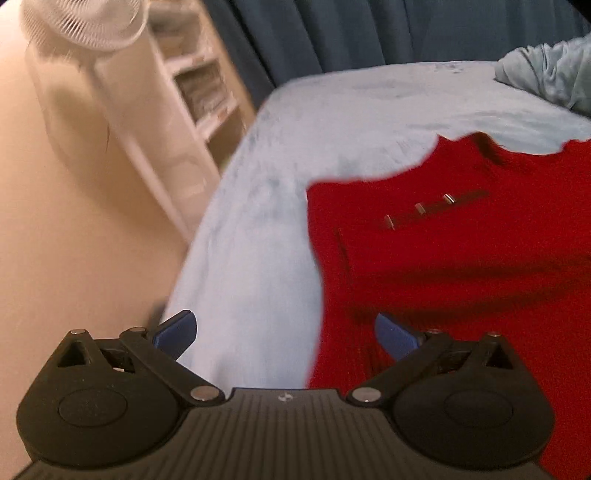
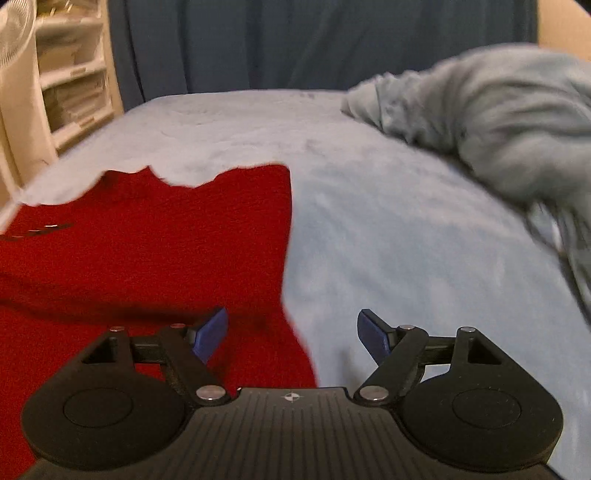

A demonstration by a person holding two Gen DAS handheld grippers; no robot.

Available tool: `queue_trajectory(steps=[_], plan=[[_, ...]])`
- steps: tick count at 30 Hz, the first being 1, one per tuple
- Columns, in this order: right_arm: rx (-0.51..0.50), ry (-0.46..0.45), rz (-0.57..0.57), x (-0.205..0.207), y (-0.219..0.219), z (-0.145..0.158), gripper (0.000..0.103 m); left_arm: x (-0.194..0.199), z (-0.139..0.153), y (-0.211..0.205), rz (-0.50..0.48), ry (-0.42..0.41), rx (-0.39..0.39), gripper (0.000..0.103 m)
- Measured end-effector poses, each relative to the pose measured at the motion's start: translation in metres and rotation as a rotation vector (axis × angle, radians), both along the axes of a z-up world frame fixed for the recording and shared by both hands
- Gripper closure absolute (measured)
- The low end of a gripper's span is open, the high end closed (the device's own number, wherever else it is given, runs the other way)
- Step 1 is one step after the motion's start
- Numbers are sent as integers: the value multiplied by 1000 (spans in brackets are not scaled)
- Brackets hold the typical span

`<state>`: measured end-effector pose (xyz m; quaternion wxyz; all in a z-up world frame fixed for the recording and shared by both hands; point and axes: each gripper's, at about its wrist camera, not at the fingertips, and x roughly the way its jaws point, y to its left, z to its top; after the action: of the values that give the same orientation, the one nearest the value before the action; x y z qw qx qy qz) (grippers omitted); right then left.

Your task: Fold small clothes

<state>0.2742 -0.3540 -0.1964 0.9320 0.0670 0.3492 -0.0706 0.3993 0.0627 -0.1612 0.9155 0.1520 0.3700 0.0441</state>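
Observation:
A red knitted garment [image 1: 461, 258] with three small metal clasps lies flat on a pale blue blanket [image 1: 258, 221]. My left gripper [image 1: 286, 334] hangs over the garment's left edge with its blue fingers spread wide and nothing between them. In the right wrist view the same red garment [image 2: 147, 251] fills the left side, its right edge running down the middle. My right gripper [image 2: 291, 334] stands open astride that edge, left finger [image 2: 210, 334] over the red cloth and right finger over the blanket [image 2: 388, 221], gripping nothing.
A crumpled grey-blue cloth [image 2: 498, 129] lies heaped at the far right of the bed. White shelves [image 1: 199, 88] and a white fan [image 1: 81, 26] stand to the left beyond the bed's edge. A dark blue curtain [image 2: 314, 40] hangs behind.

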Motion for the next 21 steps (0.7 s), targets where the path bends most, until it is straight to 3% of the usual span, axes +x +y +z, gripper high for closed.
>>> queue_trajectory(steps=[2,5,7,12,21], plan=[[23,-8,30,-51,13,16,23,-48,10,9,14,23,-96,0],[-21,-13,102,-124,47,34,20,-119,21,15,30,92,-224,0],[-40,6,150,-165,70,42,20,-160,27,13,34,138,-271,0],[-1,24,231,-226,102,65,20,-247,51,4,36,176,-319,0],[3,-134,197,-306,113,115,20,-339,106,-17,-67,42,-292,0]])
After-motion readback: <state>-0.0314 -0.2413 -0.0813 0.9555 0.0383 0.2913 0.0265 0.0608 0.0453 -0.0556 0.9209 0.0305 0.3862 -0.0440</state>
